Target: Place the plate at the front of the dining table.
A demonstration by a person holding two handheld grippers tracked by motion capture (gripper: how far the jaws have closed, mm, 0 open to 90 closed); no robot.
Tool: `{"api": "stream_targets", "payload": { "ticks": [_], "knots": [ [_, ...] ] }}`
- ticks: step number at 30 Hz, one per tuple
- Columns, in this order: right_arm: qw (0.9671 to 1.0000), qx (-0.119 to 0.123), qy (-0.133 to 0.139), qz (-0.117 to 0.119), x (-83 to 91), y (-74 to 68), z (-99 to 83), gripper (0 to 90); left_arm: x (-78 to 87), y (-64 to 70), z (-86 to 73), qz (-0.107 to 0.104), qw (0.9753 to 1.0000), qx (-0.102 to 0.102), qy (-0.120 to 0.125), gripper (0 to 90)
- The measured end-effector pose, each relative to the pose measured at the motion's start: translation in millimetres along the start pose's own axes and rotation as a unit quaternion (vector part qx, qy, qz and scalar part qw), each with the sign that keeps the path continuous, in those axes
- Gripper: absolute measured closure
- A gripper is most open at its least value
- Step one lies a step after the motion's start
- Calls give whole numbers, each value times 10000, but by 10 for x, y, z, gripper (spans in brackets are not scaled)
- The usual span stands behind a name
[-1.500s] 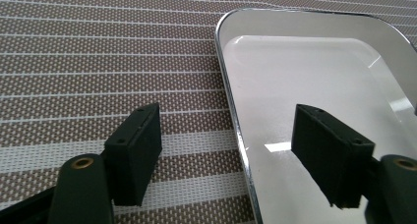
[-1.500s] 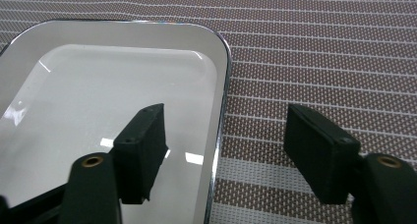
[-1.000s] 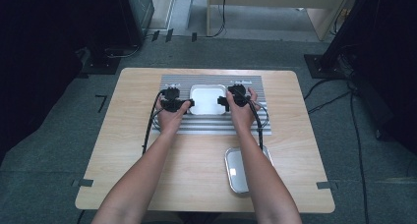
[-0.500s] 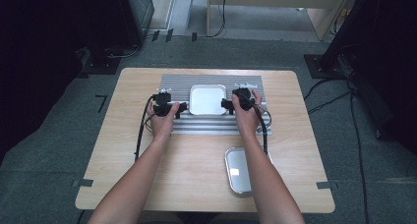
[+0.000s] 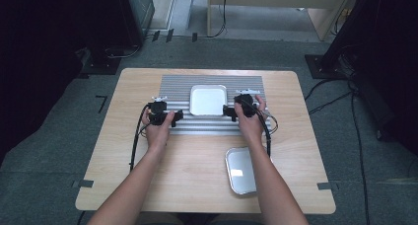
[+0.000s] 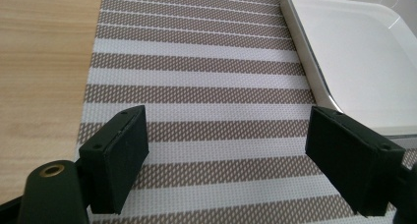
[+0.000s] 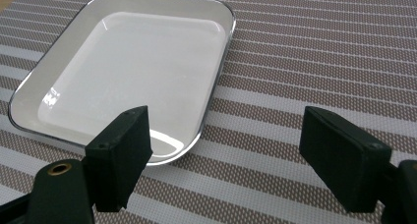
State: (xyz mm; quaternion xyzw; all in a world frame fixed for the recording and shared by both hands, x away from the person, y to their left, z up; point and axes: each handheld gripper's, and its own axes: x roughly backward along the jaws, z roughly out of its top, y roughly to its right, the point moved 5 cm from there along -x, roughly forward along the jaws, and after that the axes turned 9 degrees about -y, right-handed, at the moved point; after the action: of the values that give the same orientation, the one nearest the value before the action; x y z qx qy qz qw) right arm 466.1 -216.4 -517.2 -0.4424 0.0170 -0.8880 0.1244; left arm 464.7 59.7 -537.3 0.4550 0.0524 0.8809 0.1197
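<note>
A white enamel tray [image 5: 208, 99] rests on a striped placemat [image 5: 177, 87] at the middle of the table. My left gripper [image 5: 178, 116] hovers over the mat just left of the tray's near corner, open and empty. In the left gripper view the left gripper [image 6: 223, 155] has the tray [image 6: 354, 62] at upper right. My right gripper [image 5: 226, 110] sits at the tray's near right corner, open with nothing held. In the right gripper view the right gripper [image 7: 221, 160] straddles the tray's [image 7: 133, 67] near right rim.
A second metal tray [image 5: 241, 170] lies on the bare wooden table [image 5: 197, 175] near the front right, beside the right forearm. Black cables trail from both grippers. Dark equipment and floor cables surround the table.
Both grippers have drawn back toward the person and away from the white tray; the left one moved furthest left and nearer. Both stay open.
</note>
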Motion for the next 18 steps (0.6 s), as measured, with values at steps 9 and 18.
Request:
{"api": "stream_targets", "payload": {
  "ticks": [9,18],
  "knots": [
    [10000,-14,-6,-56,85,135,-182,221,55,-62,-150,11,10000,-93,-33,163],
    [9999,-58,95,-85,174,208,-275,226,127,-51,-224,-12,9998,-193,54,163]
  ]
}}
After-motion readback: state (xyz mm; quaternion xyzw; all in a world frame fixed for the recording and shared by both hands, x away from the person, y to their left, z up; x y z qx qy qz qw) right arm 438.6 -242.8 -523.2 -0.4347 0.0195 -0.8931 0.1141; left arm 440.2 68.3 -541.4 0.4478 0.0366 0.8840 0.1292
